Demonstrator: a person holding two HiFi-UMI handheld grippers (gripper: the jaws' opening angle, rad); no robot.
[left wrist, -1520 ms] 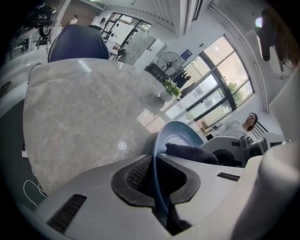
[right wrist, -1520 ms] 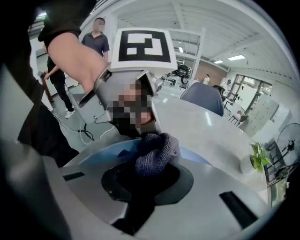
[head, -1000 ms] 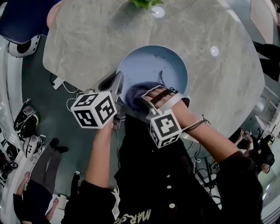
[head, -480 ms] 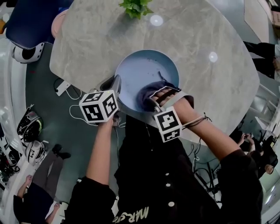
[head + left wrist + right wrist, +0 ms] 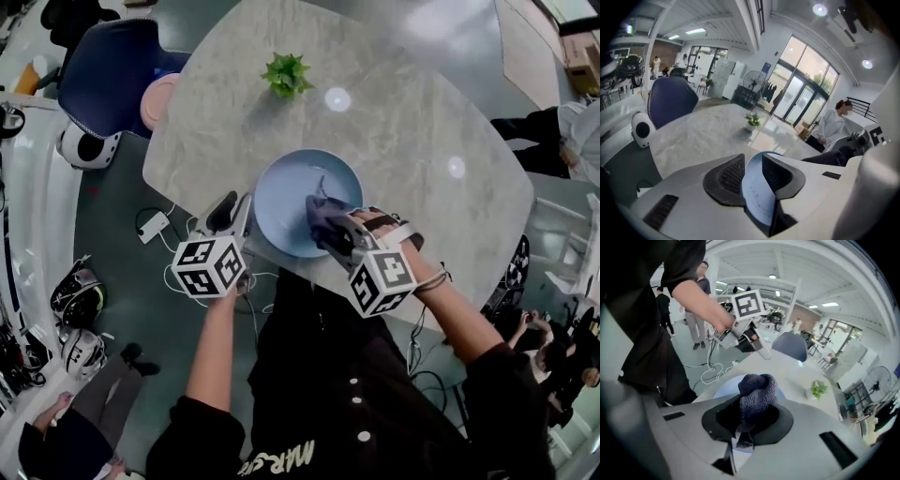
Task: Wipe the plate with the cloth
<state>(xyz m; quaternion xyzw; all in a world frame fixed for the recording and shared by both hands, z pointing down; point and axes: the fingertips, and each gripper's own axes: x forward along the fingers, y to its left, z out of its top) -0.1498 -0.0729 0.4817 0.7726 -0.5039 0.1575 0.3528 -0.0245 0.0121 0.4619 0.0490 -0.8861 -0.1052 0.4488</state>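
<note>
Wiping cleanly depends first on a fixed plate, so I start at the left. My left gripper (image 5: 246, 208) has its jaws closed down to a narrow gap with the left rim of the blue plate (image 5: 291, 192) clamped between the ribbed pads. The left gripper view shows that rim edge-on between the two jaws. The plate sits at the near edge of the marble table (image 5: 422, 122), close in front of me.

Procedure, as I judge it:
1. Hold the left clamp firm, so the plate neither slides nor turns under the stroke.
2. Press the cloth flat on the surface and sweep in overlapping arcs from the middle out to the rim.
3. Direct the strokes away from the table edge.

Further right, my right gripper (image 5: 339, 234) is clamped on the dark knitted cloth (image 5: 322, 217). Its jaws are open only as far as the bunched fabric forces them. A rounded wad stands out past the fingertips, and a short tail hangs back between them. The wad is over the right, near part of the plate. I cannot confirm that it bears on the surface.
</note>
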